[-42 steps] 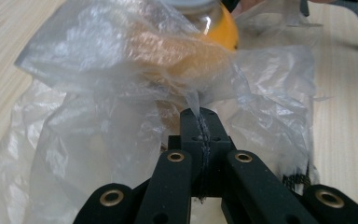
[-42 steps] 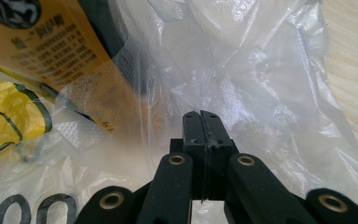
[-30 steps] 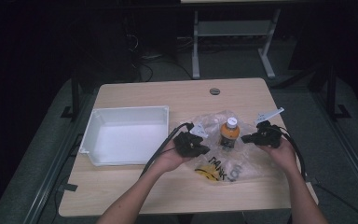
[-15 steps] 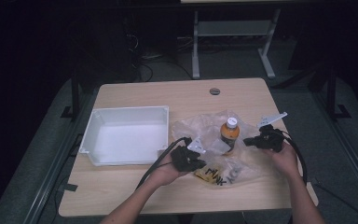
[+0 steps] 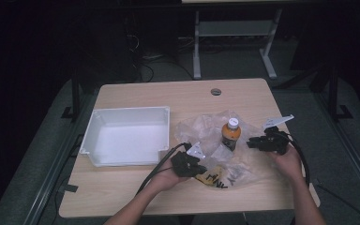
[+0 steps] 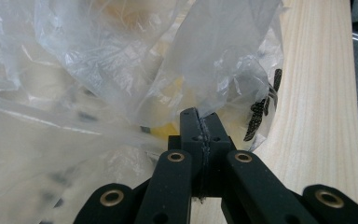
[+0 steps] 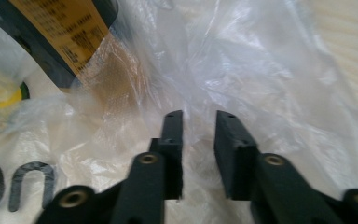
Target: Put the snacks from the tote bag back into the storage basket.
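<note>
Clear plastic bag pinched by left gripper, keeping it steady; right gripper just opening, nothing clamped, beside bottle.

Readable print on the bag and bottle

The crumpled clear plastic bag carried large dark letters, of which "on" could be read at the lower left of the right gripper view; its black marks in the left gripper view were not legible. The dark bottle's orange-yellow label bore lines of small black print, too blurred to read.
</note>
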